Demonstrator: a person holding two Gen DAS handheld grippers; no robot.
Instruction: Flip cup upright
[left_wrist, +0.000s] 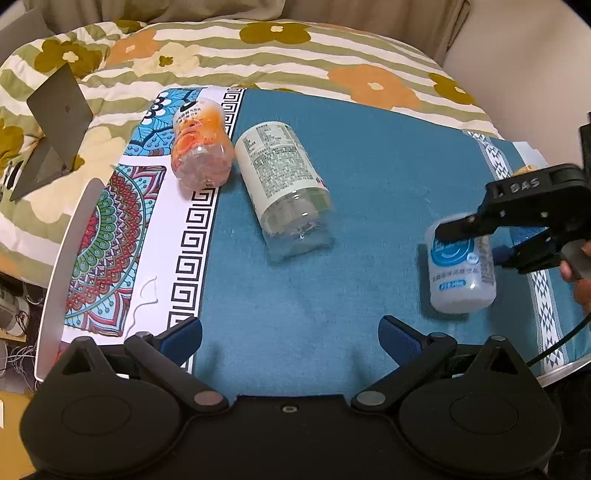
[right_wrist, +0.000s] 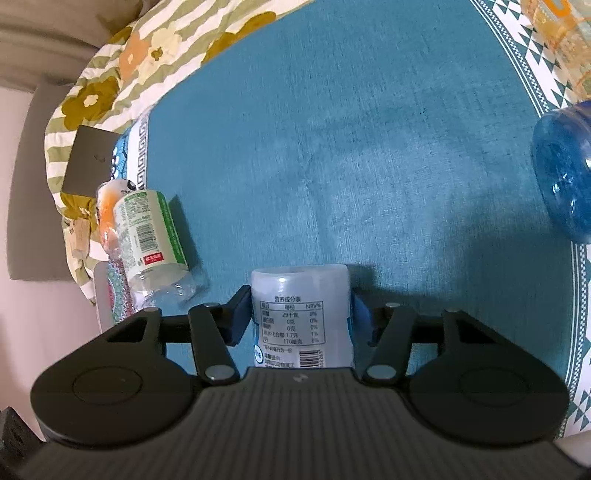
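Altogether four bottles show: the right gripper (right_wrist: 301, 317) clamps a white-labelled cup (left_wrist: 461, 271) at four o'clock on the blue cloth (left_wrist: 369, 184); two clear bottles (left_wrist: 284, 188) lie at eleven, one blue bottle (right_wrist: 565, 173) at two; left gripper (left_wrist: 290, 334) gapes wide, holding nothing

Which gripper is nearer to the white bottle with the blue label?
Right. The right gripper has its fingers on both sides of the white bottle, gripping it. The left gripper is open and apart from it, with the bottle off to its right.
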